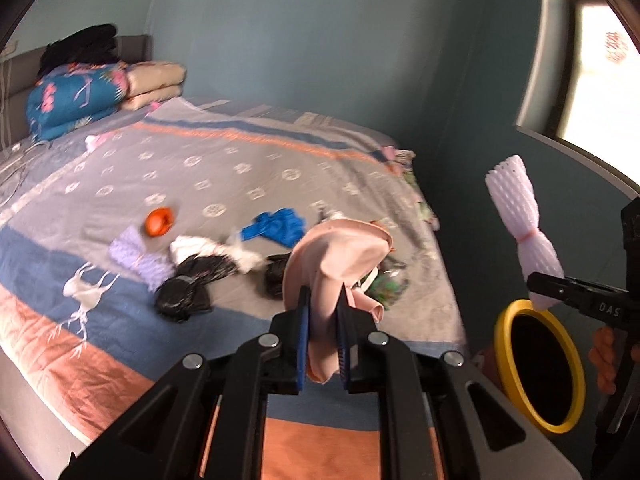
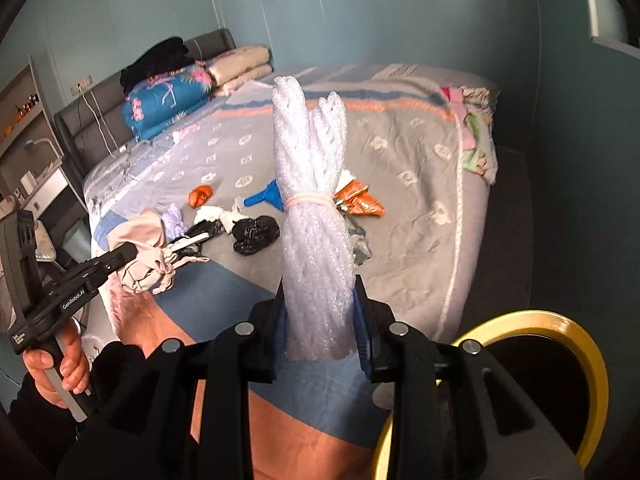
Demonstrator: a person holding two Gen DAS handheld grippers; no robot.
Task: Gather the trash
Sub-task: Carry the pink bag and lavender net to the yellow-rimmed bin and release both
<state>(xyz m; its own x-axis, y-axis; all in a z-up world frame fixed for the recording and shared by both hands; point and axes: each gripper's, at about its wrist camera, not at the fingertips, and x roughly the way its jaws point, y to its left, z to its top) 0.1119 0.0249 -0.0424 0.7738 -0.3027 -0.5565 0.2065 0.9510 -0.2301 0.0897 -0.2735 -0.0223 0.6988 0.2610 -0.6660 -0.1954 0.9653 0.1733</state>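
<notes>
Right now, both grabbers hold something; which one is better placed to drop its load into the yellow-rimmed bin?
Probably the right gripper. Its white foam net bundle hangs beside the yellow-rimmed bin, nearly over the opening. The left gripper, clamping the pink cloth bag, hangs over the bed, farther off.

A pale pink bag (image 1: 344, 256), a white foam net (image 2: 312, 200), a yellow-rimmed bin (image 1: 536, 364), and a grey, blue and orange striped bedspread (image 1: 240, 152).
</notes>
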